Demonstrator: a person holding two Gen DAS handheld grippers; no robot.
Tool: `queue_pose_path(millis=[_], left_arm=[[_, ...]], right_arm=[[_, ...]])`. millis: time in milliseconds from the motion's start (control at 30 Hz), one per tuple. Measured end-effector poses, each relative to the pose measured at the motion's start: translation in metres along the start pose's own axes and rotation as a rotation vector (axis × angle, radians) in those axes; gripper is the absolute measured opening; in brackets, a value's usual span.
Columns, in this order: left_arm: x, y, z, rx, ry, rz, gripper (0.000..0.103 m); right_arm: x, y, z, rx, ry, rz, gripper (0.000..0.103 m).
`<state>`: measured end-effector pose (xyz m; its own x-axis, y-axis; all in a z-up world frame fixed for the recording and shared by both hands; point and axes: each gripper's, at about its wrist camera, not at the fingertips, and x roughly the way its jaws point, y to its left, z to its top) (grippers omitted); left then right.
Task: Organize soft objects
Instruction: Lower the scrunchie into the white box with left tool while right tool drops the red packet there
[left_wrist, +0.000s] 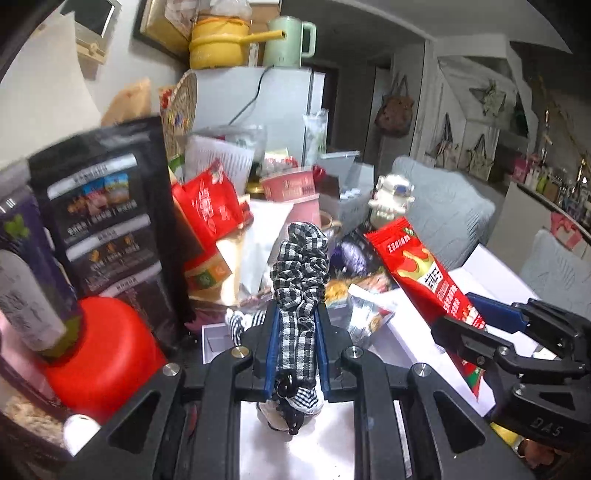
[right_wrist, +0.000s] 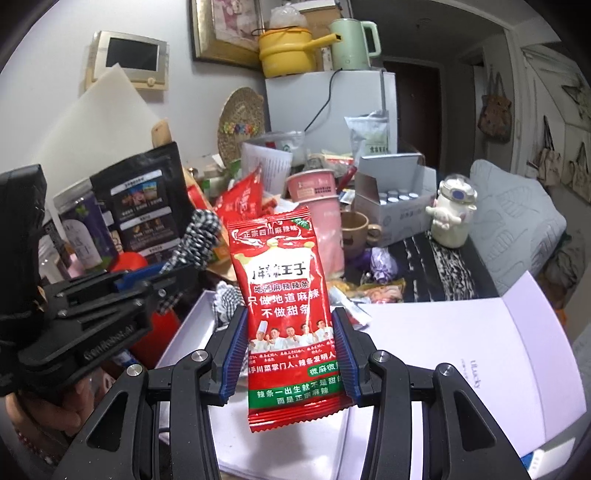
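Note:
My left gripper (left_wrist: 297, 314) is shut on a black-and-white checked fabric scrunchie (left_wrist: 301, 258) that stands up between its blue pads. More checked fabric (right_wrist: 225, 299) lies in an open white box (right_wrist: 188, 325) just below. My right gripper (right_wrist: 290, 317) is shut on a red snack packet (right_wrist: 286, 295), held upright by its two side edges. In the left wrist view the right gripper (left_wrist: 465, 314) comes in from the right with the packet (left_wrist: 424, 273) tilted. The right wrist view shows the left gripper (right_wrist: 162, 284) at the left, with the scrunchie (right_wrist: 197, 236) sticking up from it.
The table is crowded: a black pouch (left_wrist: 107, 218), a red lid (left_wrist: 107, 350), red bags (left_wrist: 210, 203), a pink cup (right_wrist: 321, 199), a brown mug (right_wrist: 354, 225) and a white figure jar (right_wrist: 452, 214). A white box lid (right_wrist: 443, 332) lies at the right, before a grey cushion (right_wrist: 517, 229).

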<state>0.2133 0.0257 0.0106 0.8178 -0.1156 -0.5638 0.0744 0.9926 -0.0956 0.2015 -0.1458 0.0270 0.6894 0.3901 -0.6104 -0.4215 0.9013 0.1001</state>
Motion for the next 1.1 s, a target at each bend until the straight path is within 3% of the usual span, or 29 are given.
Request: queue_pose_path(millis=[600,800,967,1100], left_arm=[[0.059,-0.005,-0.026,0.021,0.191,0.031,0.018],[0.071,-0.007,-0.033,0.042,0.216,0.057,0.018],[0.082,-0.004,-0.038,0.042,0.257,0.101,0.018],[0.084,-0.001,-0.040,0.031,0.263,0.094,0.018]], right_arm=[[0.054,-0.015,-0.022,0.040,0.167,-0.055,0.045],[0.069,-0.013,-0.028,0.015,0.206,-0.098,0.045],[0.081,-0.014,-0.035,0.022,0.247,-0.087,0.045],[0.087,-0.013,-0.039,0.020,0.264,-0.086,0.045]])
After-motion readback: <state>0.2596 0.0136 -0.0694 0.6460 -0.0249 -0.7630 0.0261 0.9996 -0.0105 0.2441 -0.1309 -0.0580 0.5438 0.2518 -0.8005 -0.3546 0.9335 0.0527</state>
